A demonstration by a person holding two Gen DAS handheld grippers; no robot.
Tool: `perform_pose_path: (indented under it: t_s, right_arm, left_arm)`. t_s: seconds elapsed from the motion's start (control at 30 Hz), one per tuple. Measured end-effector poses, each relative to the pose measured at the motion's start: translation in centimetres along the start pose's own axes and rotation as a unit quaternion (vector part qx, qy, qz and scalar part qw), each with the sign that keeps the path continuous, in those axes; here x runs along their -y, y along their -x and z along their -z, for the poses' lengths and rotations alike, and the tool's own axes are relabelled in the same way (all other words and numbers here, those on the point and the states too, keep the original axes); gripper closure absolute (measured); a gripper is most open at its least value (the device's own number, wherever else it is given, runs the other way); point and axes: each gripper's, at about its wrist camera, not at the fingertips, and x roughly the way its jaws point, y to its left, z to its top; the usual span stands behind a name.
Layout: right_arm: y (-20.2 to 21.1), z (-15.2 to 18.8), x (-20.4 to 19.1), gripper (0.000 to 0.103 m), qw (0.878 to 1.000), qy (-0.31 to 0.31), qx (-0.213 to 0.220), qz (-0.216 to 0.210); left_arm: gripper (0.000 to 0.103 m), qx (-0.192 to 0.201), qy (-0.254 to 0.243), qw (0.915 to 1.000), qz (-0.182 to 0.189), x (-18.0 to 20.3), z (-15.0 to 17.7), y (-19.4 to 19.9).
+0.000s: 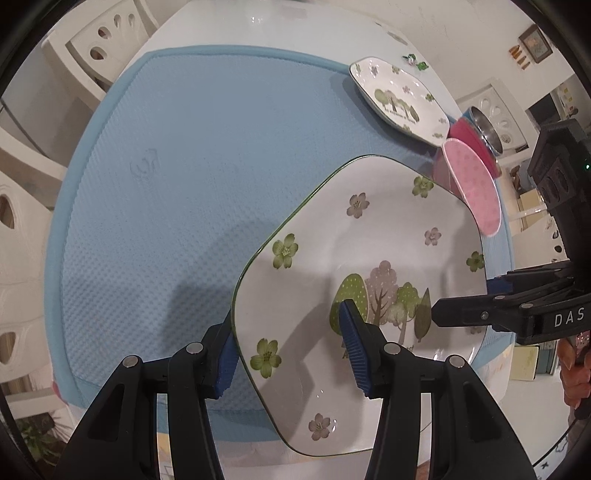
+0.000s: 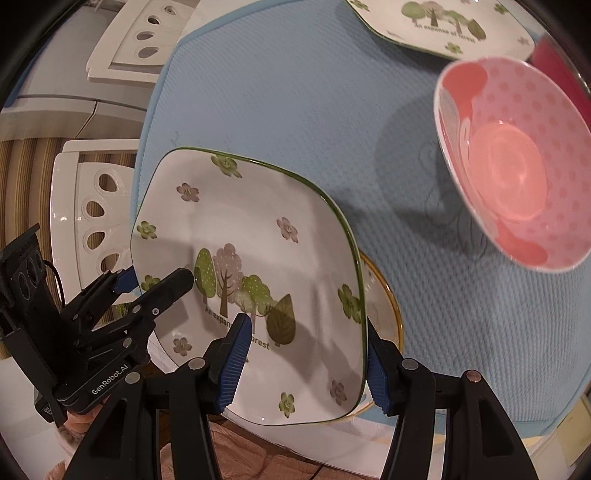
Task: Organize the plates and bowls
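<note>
Plate (image 2: 258,258), square and floral, hangs over the blue mat's (image 1: 184,147) near edge; we clamp its rim with the left gripper (image 1: 291,350) and right gripper (image 2: 303,365), one opposite the other. Keep it level, lower both together, clear of the pink bowl (image 2: 517,173).

The far square plate (image 2: 443,26), lying at the far edge of the blue mat (image 2: 277,92), bears "An expanse of forest" under its painted trees. On the near square plate (image 2: 258,258), lettering under the trees reads "An expan" and "orest", the middle hidden by a blue pad. The left gripper (image 2: 155,280), seen from the right wrist, carries "GenRobot.AI" in white on its black body. The right gripper (image 1: 461,306), seen from the left wrist, shows "DAS" in white
</note>
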Motion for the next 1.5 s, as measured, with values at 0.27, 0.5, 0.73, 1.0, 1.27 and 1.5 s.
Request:
perform_pose_path:
  t_s: [0.27, 0.5, 0.73, 1.0, 1.27, 1.5]
  right_arm:
    - [-1.6, 0.8, 0.2, 0.046, 1.0, -0.007, -0.009, -0.001]
    - [-3.3, 1.4, 0.6, 0.046, 1.0, -0.005, -0.028, 0.002]
    - [-4.3, 2.0, 1.3, 0.046, 0.999, -0.019, -0.034, 0.001]
    - [-5.3, 2.3, 2.0, 0.046, 0.999, -0.03, -0.042, 0.004]
    - [-5.0, 2.3, 2.7, 0.047, 0.999, -0.031, -0.041, -0.007]
    - [-4.3, 2.1, 4.0, 0.047, 0.999, -0.033, -0.04, -0.016]
  left_arm:
    - [0.056, -0.009, 0.003, 1.0, 0.001, 0.1, 1.6, -0.7]
    - [0.056, -0.018, 0.003, 0.9998, -0.001, 0.0, 2.5, -1.3]
    - [0.056, -0.028, -0.006, 0.9996, -0.003, 0.6, 3.4, -2.1]
    - [0.057, -0.025, -0.016, 0.9996, -0.005, 1.2, 3.3, -2.3]
    - [0.057, -0.021, -0.02, 0.9995, -0.013, 1.3, 3.5, -2.1]
    - [0.057, -0.019, -0.027, 0.9993, -0.02, 1.5, 3.7, -2.1]
